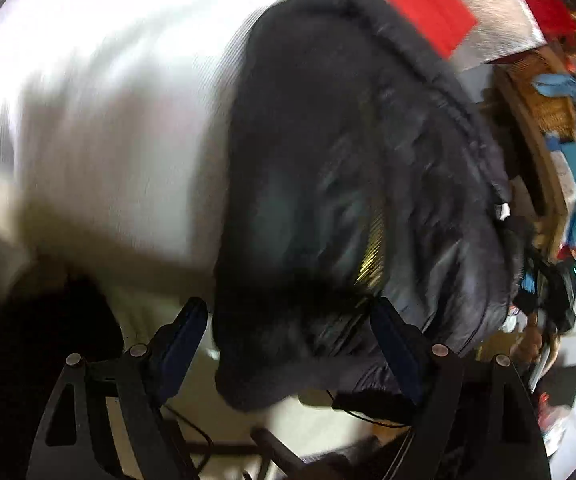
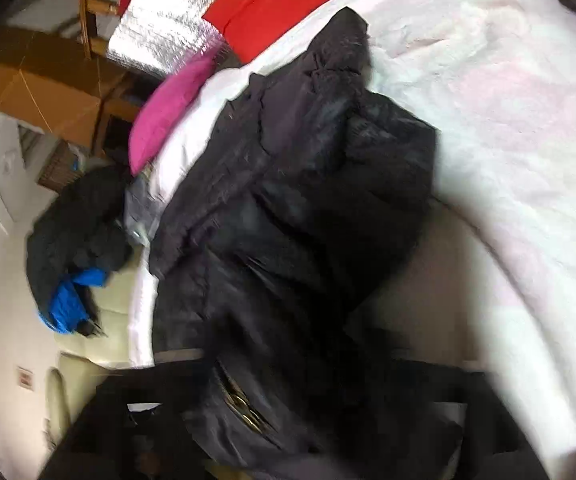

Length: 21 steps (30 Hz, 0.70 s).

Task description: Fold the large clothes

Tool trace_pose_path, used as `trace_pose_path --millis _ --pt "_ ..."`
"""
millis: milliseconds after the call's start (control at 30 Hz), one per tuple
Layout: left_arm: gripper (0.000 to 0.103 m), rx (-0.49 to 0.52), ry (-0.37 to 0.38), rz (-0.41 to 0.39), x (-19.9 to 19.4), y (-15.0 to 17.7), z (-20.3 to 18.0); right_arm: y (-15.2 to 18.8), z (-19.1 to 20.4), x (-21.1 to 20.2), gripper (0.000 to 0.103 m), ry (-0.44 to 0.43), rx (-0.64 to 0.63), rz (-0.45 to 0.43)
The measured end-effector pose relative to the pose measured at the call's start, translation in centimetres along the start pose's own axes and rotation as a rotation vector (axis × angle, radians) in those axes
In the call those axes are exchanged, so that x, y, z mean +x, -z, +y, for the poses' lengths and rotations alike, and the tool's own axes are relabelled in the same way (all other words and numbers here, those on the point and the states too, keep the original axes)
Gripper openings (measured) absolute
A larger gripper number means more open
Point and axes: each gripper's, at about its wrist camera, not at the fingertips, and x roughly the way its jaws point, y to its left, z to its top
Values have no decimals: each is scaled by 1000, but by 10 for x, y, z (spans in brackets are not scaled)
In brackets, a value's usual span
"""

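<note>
The jacket (image 1: 328, 200) looked soft, puffy (probably slippery); its hem lay between the left gripper's (image 1: 288, 340) spread jaws, unpinched; the right gripper's jaws, blurred, read as apart.

Setting: home bedroom, cluttered. Evidence: bed with white fleecy blanket (image 2: 488, 100), magenta pillow (image 2: 168, 116), red cushion (image 2: 264, 12), wooden chair (image 2: 92, 8), cardboard box (image 2: 36, 96), dark clothes heap (image 2: 76, 232) on pale floor.
</note>
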Motion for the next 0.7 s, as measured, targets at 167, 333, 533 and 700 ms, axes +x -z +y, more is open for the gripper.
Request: trace_pose_path --millis 167,333,533,700 --pt "84 -71 -16 71 24 12 10 14 -14 -15 90 50 -24 5" --pt "63 65 -24 73 30 19 -8 31 -8 13 75 -5 -80 161" --pt "38 174 -23 50 21 23 -17 53 22 23 73 43 -256 202" --pt "72 70 -43 79 30 19 5 69 34 45 76 158 -385 257"
